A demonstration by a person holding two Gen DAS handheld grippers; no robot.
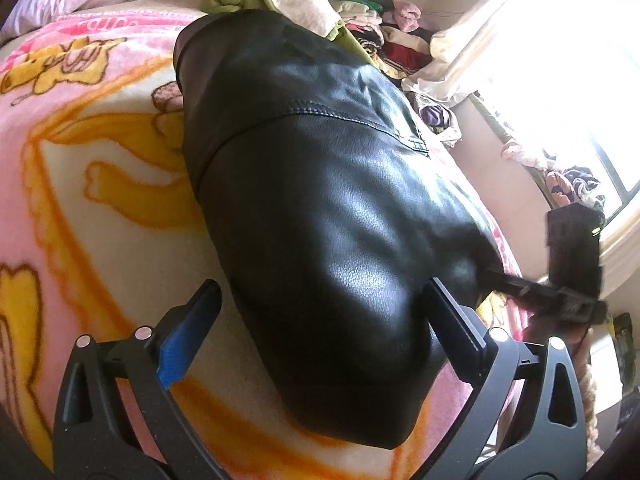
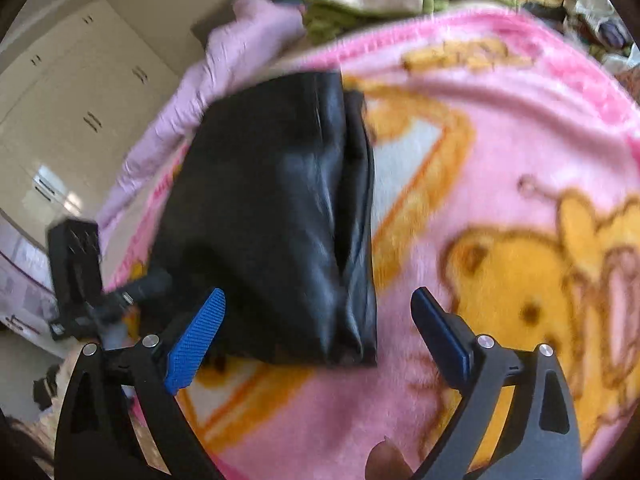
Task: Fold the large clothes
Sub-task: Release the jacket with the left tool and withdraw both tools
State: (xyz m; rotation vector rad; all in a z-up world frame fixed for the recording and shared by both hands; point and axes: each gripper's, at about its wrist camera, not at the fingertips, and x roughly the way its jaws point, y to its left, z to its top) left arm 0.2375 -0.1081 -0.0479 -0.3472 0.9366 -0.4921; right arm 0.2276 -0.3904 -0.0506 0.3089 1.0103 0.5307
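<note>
Garment: black leather jacket [image 1: 320, 208], folded, lying on the pink cartoon blanket [image 1: 80, 128]
Left gripper [image 1: 320, 308]: jaws wide, straddling the jacket's near end, pads not pressing
Right gripper [image 2: 318, 312]: jaws wide, empty, at the jacket's near edge
Clothes pile [image 1: 360, 20]: beyond the jacket's far end

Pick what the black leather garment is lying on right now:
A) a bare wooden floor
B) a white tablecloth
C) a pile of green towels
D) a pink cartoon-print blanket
D: the folded black leather garment rests flat on the pink cartoon-print blanket, which shows all around it in both wrist views.
</note>
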